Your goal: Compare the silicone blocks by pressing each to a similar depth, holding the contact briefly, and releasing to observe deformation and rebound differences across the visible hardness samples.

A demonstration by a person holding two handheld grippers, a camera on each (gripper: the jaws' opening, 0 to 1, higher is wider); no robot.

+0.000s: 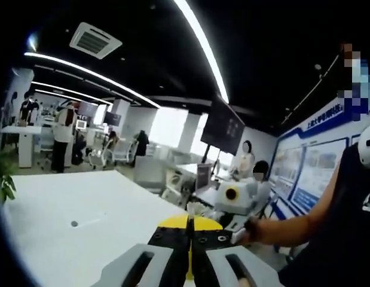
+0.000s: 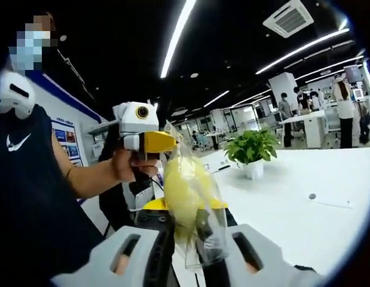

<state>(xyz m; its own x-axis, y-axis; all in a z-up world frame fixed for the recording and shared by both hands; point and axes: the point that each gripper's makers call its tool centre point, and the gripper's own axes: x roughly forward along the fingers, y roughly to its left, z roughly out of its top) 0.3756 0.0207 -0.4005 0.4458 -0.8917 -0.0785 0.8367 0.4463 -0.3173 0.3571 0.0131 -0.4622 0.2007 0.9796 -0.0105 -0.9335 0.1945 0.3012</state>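
Both tools are raised off the white desk and point out across the office, not down at a work surface.

Right tool: its grey jaws are clamped on a clear crinkled plastic bag holding a pale yellow rounded block, presumably one of the silicone samples. The bag stands upright between the jaws, its twisted top rising towards the left tool. Held this way, the sample is lifted clear of the desk, probably so it can be unwrapped or passed across, since pressing needs the block out of its bag and resting on something firm.

Left tool: in its own view the jaws meet along a thin yellow seam with nothing visible between them, so it looks closed and empty. In the right gripper view, the same tool is held in the person's hand, its yellow tip just beside the top of the bag; whether it touches the plastic I cannot tell at this angle.

A potted green plant stands farther back on the desk, well apart from the work. No pressing has begun yet.
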